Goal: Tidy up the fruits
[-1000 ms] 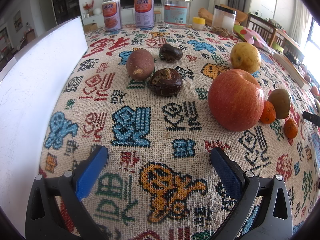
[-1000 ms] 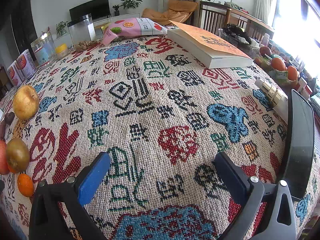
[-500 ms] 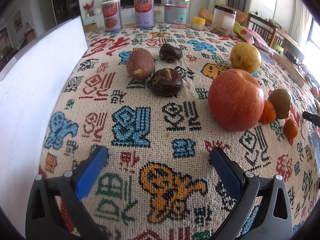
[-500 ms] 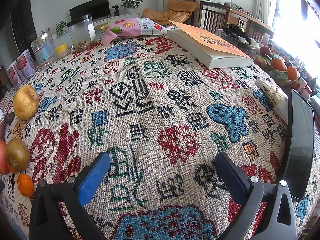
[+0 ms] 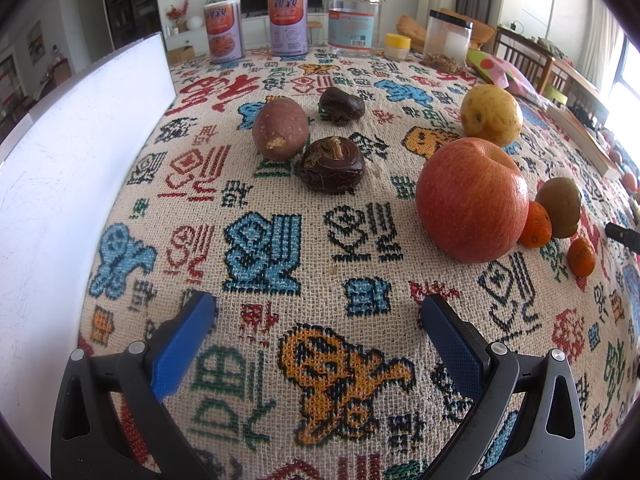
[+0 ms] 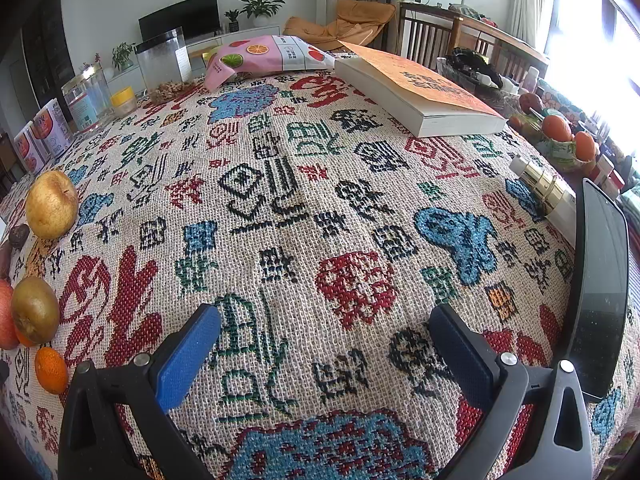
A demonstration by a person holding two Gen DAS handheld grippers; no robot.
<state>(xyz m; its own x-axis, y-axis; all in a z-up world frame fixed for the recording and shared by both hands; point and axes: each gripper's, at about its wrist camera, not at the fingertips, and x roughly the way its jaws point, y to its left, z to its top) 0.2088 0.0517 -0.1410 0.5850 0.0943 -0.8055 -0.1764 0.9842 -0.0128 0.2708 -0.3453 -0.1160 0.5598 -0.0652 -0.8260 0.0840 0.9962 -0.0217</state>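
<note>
In the left wrist view a big red apple (image 5: pixel 472 200) sits right of centre on the patterned cloth, with a yellow pear (image 5: pixel 491 115) behind it, a brown kiwi (image 5: pixel 560 207) and two small oranges (image 5: pixel 536 226) (image 5: pixel 582 257) to its right. A purple passion fruit (image 5: pixel 280 128) and two dark water chestnuts (image 5: pixel 332 170) (image 5: pixel 342 106) lie left of centre. My left gripper (image 5: pixel 316 320) is open and empty, short of the fruit. My right gripper (image 6: pixel 324 332) is open and empty over bare cloth; the pear (image 6: pixel 52 204), kiwi (image 6: pixel 35 309) and an orange (image 6: pixel 51 370) lie at its far left.
A white board (image 5: pixel 80 152) stands along the left edge. Cans (image 5: pixel 224 34), jars (image 5: pixel 354 22) and a snack bag (image 6: pixel 272 56) line the far edge. A thick orange book (image 6: pixel 416 88) lies at far right, with a black phone (image 6: pixel 600 280) and a gold tube (image 6: pixel 540 184) near the right edge.
</note>
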